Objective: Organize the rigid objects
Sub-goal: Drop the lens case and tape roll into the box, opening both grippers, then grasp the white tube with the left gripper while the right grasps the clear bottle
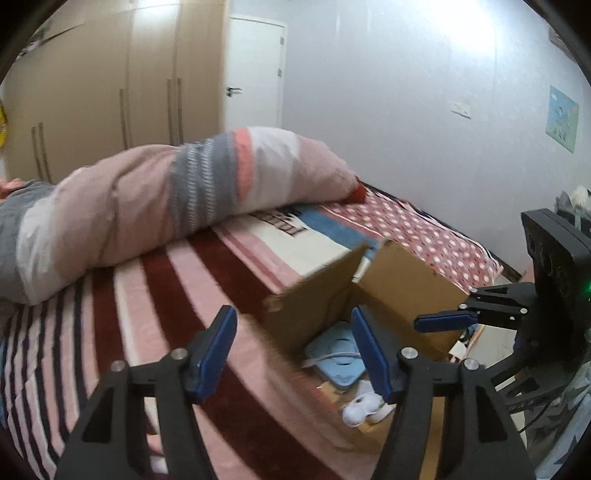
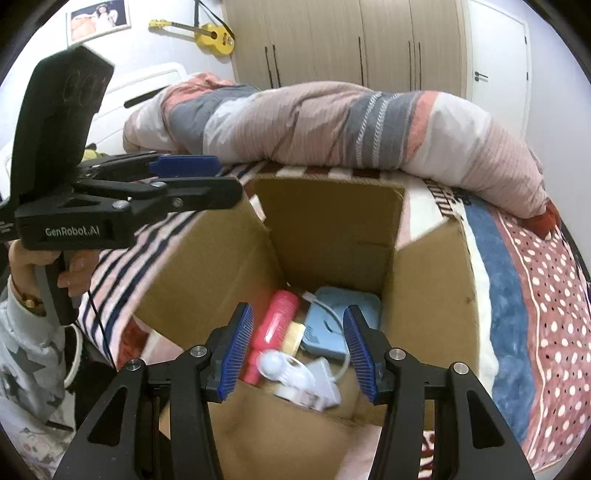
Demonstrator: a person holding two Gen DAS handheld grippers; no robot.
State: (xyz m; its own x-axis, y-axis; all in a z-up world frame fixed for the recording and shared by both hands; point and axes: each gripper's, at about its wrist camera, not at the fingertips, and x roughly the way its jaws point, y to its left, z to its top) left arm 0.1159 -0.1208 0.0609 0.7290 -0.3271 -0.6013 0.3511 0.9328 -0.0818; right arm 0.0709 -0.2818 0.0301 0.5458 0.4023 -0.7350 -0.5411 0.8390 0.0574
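Bedroom scene. Bed (image 1: 207,295) covered with a striped pink, maroon and white blanket, plus a polka-dot red section (image 2: 554,314) and a blue band toward the far side. Rolled-up duvet (image 2: 332,125), pink, grey and white stripes, lies across the bed behind the box. Beige wardrobe (image 1: 110,92) with long handles along the back wall, white door (image 1: 255,70) beside it. Pale wall with a small blue poster (image 1: 562,118). Yellow toy guitar (image 2: 210,35) and a framed picture (image 2: 99,18) hang on the wall in the right wrist view.

Open cardboard box (image 2: 229,266) sits on the bed, flaps up. Inside it: pink bottle (image 2: 275,321), light blue flat device (image 2: 332,325) with a white cable, small white gadget (image 2: 295,373), all lying loose on the box bottom, touching each other.

Left tool (image 1: 291,350) spread apart, nothing between the blue pads, over the box's near-left edge. Right tool (image 2: 299,350) also spread, nothing pinched, hovering above the box opening and pointing down at the items. A hand (image 2: 22,266) in a star-print sleeve grips the left tool's handle at the bed's edge.
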